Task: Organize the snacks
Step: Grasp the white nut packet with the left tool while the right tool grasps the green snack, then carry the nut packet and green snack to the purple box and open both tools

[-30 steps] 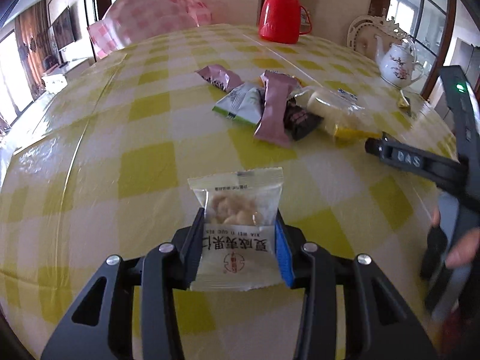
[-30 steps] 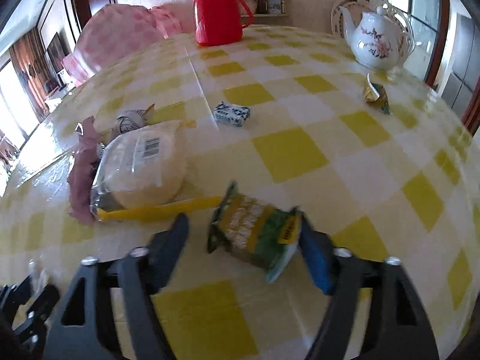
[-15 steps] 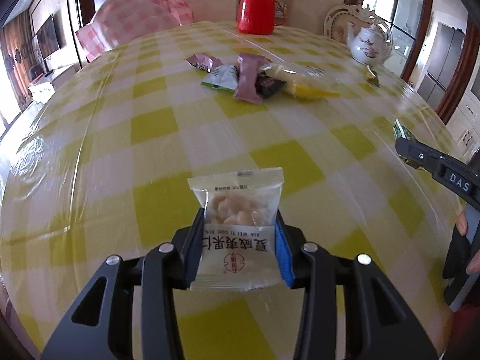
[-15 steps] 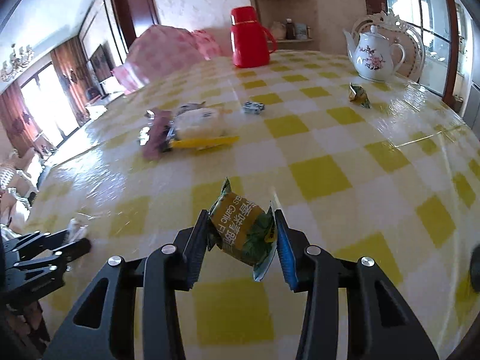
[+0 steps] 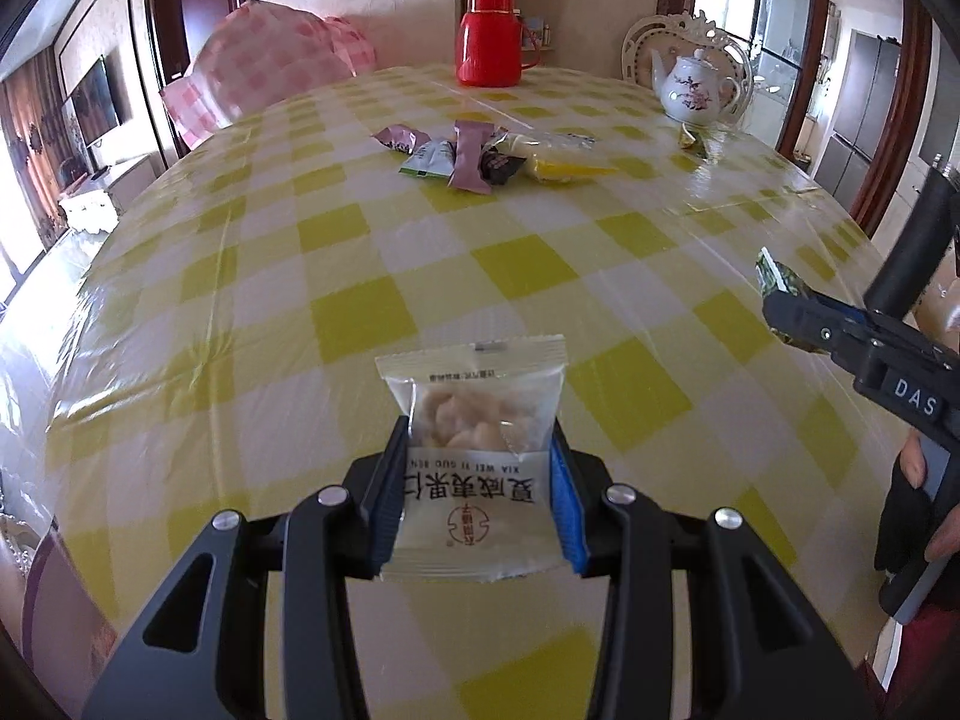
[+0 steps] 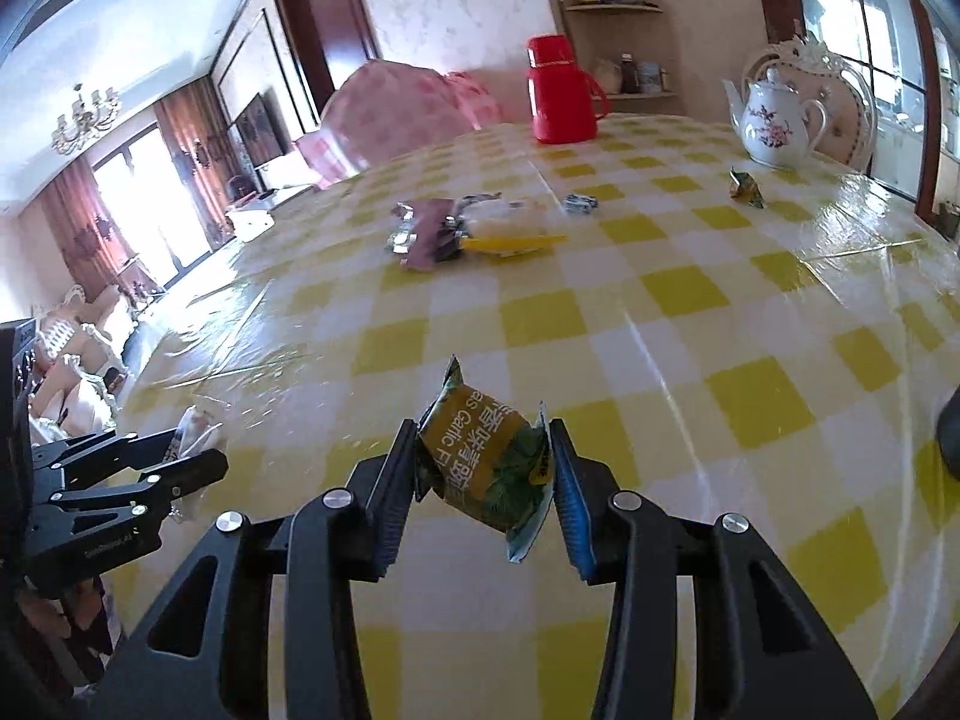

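My left gripper (image 5: 477, 492) is shut on a clear-and-white nut packet (image 5: 474, 456), held above the near part of the yellow-checked table (image 5: 360, 312). My right gripper (image 6: 486, 480) is shut on a yellow-green garlic snack packet (image 6: 486, 456), also lifted off the cloth. In the left wrist view the right gripper (image 5: 780, 312) shows at the right edge with that green packet (image 5: 774, 279) in its tips. In the right wrist view the left gripper (image 6: 186, 456) shows at the left edge. A heap of snack packets (image 5: 480, 156) lies far back on the table.
A red thermos (image 5: 489, 36) and a white teapot (image 5: 693, 87) stand at the far edge. A small gold-green candy (image 6: 746, 187) and a blue-white candy (image 6: 581, 203) lie near the teapot. A pink checked cushion (image 5: 264, 60) sits behind the table, a white chair behind the teapot.
Both grippers have pulled back toward the near edge and risen; the snack heap now looks much farther away. The right gripper closed on the green packet and lifted it off the cloth.
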A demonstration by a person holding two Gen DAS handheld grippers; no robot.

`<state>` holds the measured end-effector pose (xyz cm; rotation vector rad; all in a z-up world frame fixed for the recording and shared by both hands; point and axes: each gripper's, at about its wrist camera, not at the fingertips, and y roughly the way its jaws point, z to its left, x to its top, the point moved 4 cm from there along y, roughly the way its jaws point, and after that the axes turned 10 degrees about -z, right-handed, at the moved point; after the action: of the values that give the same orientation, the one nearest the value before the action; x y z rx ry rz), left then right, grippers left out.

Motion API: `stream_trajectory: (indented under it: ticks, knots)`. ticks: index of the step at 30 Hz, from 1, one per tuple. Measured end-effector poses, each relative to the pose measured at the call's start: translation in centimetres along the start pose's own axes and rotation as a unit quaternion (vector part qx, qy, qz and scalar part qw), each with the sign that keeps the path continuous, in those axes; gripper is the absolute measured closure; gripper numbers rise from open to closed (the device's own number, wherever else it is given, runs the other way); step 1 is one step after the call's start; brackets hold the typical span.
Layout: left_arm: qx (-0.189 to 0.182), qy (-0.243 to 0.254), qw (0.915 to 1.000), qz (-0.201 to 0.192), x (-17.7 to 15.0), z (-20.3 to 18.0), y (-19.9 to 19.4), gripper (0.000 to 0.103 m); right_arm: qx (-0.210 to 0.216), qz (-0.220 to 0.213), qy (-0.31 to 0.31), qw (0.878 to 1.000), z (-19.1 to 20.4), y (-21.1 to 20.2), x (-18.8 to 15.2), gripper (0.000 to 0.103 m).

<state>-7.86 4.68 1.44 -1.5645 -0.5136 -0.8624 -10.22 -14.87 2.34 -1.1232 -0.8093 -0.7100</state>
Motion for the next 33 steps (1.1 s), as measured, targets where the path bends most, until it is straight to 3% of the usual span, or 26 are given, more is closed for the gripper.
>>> stream_trajectory:
  ticks: [7, 16, 24, 33]
  knots:
    - [0.000, 0.003, 0.9999, -0.012, -2.3, 1.2, -4.1, 0.061, 0.022, -0.015, -0.036, 0.999, 4.1, -3.5, -0.5, 0.061]
    - [0.020, -0.014, 0.9996, -0.018, -5.1, 6.2, -8.4, 0.061, 0.078, -0.010, -0.095, 0.992, 11.8, -4.7, -1.8, 0.061]
    - [0.044, -0.033, 0.9984, -0.011, -7.9, 10.7, -11.1, 0.061, 0.119, 0.004, -0.147, 0.982, 17.9, -5.2, -3.7, 0.061]
    - [0.072, -0.053, 0.9960, 0.004, -11.0, 15.3, -14.1, 0.061, 0.174, 0.023, -0.206, 0.963, 24.8, -5.4, -6.4, 0.061]
